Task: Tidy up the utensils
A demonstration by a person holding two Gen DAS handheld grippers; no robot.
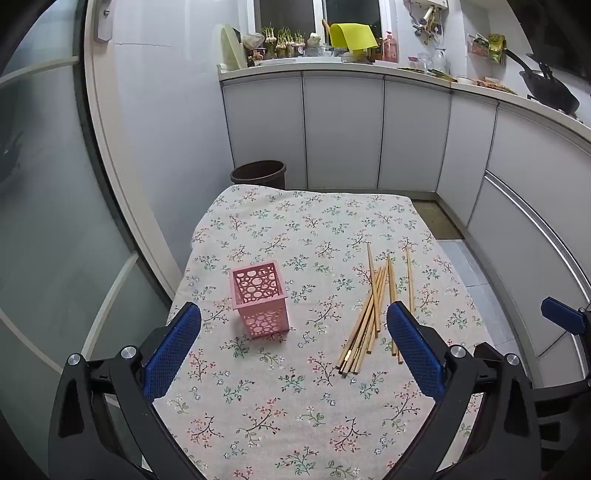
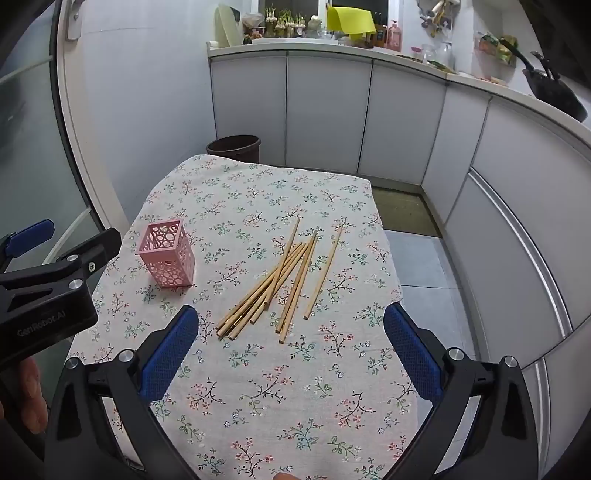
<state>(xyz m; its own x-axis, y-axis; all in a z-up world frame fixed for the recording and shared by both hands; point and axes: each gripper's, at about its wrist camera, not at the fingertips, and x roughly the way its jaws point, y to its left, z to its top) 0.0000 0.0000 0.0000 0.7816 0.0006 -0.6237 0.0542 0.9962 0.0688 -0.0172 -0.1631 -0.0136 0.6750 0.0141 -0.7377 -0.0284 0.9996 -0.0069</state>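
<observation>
Desk [image 1: 258, 406]: covered by a pale cloth printed with small pink, blue and green flower sprigs; the cloth reaches over the far edge and both side edges.

Room: narrow kitchen. White cabinet doors [image 1: 343, 129] run along the far wall and turn down the right side. A dark brown bin [image 1: 259, 172] stands on the floor just past the desk's far left corner. A glass door with a pale frame is on the left. The far counter holds sprouting bulbs in small pots under a window, a yellow-green sheet [image 1: 352, 35] and a pink pump bottle [image 1: 390, 47]. A black wok [image 1: 550, 92] sits at the counter's right end.

Task items: the pink holder [image 1: 258, 299], square, with walls pierced by circles, stands upright and empty toward the left edge of the desk. The wooden chopsticks [image 2: 280, 280] lie loose in a rough fan toward the right edge, well apart from the holder; most overlap, one lies alone just to the right.

Left gripper [image 1: 294, 347]: blue fingers [image 1: 173, 347] spread as wide as they go, nothing between them, above the near part of the desk.

Right gripper [image 2: 291, 350]: fingers [image 2: 412, 350] likewise fully spread, empty, above the near ends of the chopsticks.

Writing: "GenRobot.AI" in grey on the black body of the left gripper, seen in the right wrist view. No other text legible.
</observation>
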